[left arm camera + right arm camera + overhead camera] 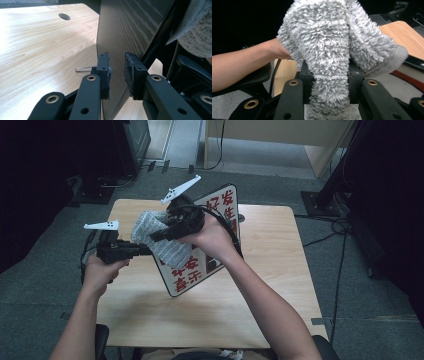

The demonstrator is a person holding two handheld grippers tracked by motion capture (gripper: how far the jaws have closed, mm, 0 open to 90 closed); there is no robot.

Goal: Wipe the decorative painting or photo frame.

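Observation:
A white sign board (pixel 200 265) with red characters and a black rim stands tilted on the wooden table (pixel 260 285). My left gripper (pixel 145 250) is shut on the board's left edge. In the left gripper view its jaws (pixel 117 60) clamp the thin dark back of the board (pixel 125 32). My right gripper (pixel 157 234) is shut on a grey fluffy cloth (pixel 165 240), which lies against the board's upper left face. In the right gripper view the cloth (pixel 329 45) bulges up between the jaws (pixel 329 75) and hides their pads. A corner of the cloth (pixel 197 32) hangs at the top right of the left gripper view.
The table has a round cable hole (pixel 64 16), and a small wire clip (pixel 83 69) lies beside the board. A black stand base (pixel 320 200) and cables sit on the floor at the right. A chair armrest (pixel 244 80) lies under the person's left forearm (pixel 244 62).

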